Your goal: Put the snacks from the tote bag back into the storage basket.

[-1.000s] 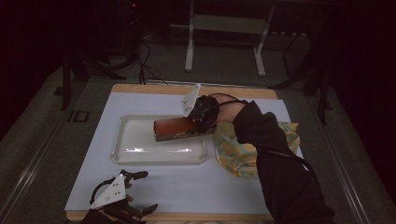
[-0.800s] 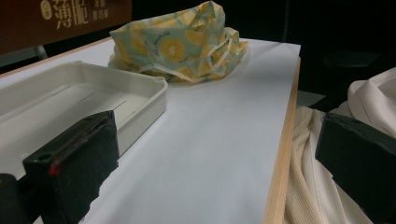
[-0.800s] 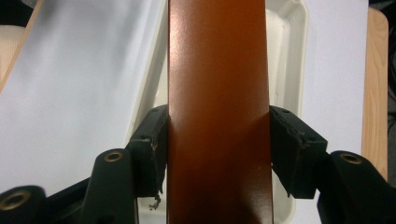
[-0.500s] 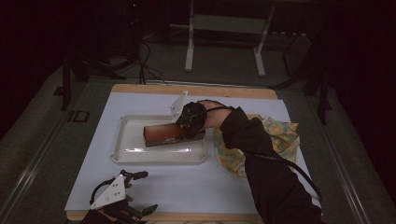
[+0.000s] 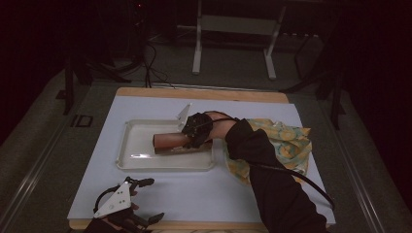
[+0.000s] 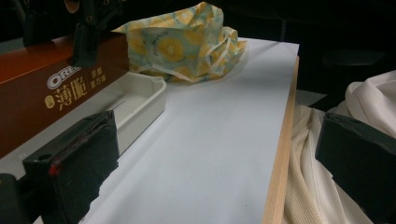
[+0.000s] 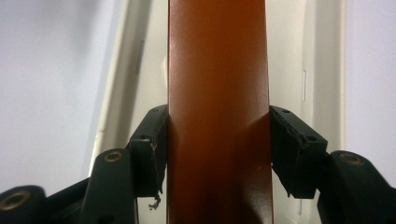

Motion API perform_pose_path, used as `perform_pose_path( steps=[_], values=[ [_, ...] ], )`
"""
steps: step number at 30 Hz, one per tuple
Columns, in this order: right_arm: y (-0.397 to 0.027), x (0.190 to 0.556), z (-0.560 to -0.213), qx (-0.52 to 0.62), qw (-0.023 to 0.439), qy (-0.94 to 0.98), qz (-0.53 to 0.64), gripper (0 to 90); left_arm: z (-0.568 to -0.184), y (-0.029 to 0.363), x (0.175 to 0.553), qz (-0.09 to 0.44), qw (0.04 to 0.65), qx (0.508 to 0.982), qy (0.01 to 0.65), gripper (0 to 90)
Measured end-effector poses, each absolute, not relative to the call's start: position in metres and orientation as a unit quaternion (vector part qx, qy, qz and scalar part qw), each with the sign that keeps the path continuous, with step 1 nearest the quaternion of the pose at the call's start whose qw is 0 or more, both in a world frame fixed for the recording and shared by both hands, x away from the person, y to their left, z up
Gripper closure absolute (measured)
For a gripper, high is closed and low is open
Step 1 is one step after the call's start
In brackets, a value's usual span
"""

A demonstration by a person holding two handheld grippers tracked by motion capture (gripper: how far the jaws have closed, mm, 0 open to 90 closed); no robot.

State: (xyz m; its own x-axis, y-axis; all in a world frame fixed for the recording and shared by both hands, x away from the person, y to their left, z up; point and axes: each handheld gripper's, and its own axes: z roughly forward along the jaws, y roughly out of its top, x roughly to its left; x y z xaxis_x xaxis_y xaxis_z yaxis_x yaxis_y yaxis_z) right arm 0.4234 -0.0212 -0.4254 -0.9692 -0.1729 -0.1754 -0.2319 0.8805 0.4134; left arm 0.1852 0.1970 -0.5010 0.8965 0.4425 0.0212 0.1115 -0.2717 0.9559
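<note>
We have brought the brown biscuit box down into the white tray.

Our right gripper is clamped on the box's near end, both pads pressed to its sides, and the box lies low along the tray, so we judge release is next. Our left gripper rests apart at the table edge, jaws wide.

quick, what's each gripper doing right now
Left gripper: open, holding nothing, near the table's front edge.
Right gripper: shut on the brown cookie box, fingers pressing both sides, over the white tray.
</note>
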Motion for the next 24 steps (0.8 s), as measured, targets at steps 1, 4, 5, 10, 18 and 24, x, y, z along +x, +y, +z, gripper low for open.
perform_pose_path(
  steps=[1, 4, 5, 10, 18, 24],
  values=[
    [-0.022, 0.425, -0.427, -0.100, 0.063, 0.967, 0.227, 42.8, -0.501, 0.197, 0.185, 0.143, 0.577, 0.784, 0.176, 0.0],
    [-0.022, 0.428, -0.433, -0.094, 0.062, 0.966, 0.231, 42.8, -0.501, 0.197, 0.185, 0.143, 0.577, 0.784, 0.176, 0.0],
    [-0.022, 0.429, -0.436, -0.093, 0.059, 0.967, 0.229, 42.8, -0.501, 0.197, 0.185, 0.143, 0.577, 0.784, 0.176, 0.0],
    [-0.023, 0.429, -0.442, -0.090, 0.054, 0.968, 0.228, 42.8, -0.501, 0.197, 0.185, 0.143, 0.577, 0.784, 0.176, 0.0],
    [-0.021, 0.431, -0.455, -0.084, 0.048, 0.971, 0.218, 42.6, -0.501, 0.197, 0.186, 0.143, 0.578, 0.784, 0.177, 0.0],
    [-0.019, 0.431, -0.462, -0.085, 0.046, 0.973, 0.212, 42.6, -0.501, 0.197, 0.185, 0.143, 0.578, 0.784, 0.177, 0.0]
  ],
)
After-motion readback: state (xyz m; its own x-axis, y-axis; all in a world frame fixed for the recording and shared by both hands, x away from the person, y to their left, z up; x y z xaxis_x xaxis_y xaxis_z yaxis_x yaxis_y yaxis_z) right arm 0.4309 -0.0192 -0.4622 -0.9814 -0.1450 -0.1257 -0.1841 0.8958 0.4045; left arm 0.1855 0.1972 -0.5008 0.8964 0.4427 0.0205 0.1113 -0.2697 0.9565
